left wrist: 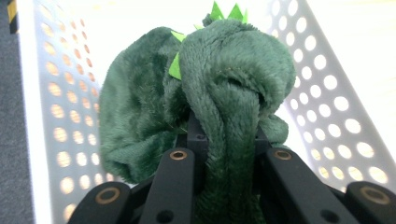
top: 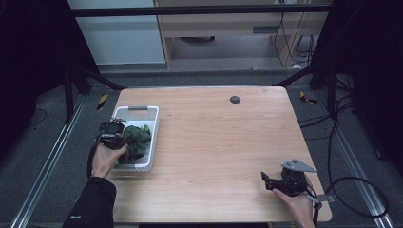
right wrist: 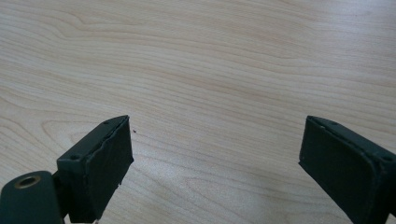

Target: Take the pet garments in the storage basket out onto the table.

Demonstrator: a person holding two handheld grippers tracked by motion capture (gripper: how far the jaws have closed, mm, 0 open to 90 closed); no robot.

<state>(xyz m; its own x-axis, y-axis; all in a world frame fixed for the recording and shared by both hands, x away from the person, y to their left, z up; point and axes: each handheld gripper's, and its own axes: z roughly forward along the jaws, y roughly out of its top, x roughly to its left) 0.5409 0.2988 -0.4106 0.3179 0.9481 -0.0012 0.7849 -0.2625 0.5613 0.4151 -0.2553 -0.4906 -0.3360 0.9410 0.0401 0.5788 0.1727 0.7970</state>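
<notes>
A dark green plush toy (top: 136, 141) with light green spikes lies in a white perforated basket (top: 145, 114) at the table's left edge. My left gripper (top: 115, 135) reaches into the basket from the near left and is shut on the plush toy (left wrist: 224, 88); a fold of its fur runs between the jaws, above the basket's holed wall (left wrist: 65, 107). My right gripper (top: 267, 181) hovers low over the bare wood at the front right, jaws wide apart. In the right gripper view the right gripper (right wrist: 212, 158) has nothing between its pads.
The wooden table (top: 214, 137) has a small dark round cap (top: 235, 99) near its far edge. Black frame legs and cables stand on the floor to both sides. A cable loops off the table's right edge (top: 351, 190).
</notes>
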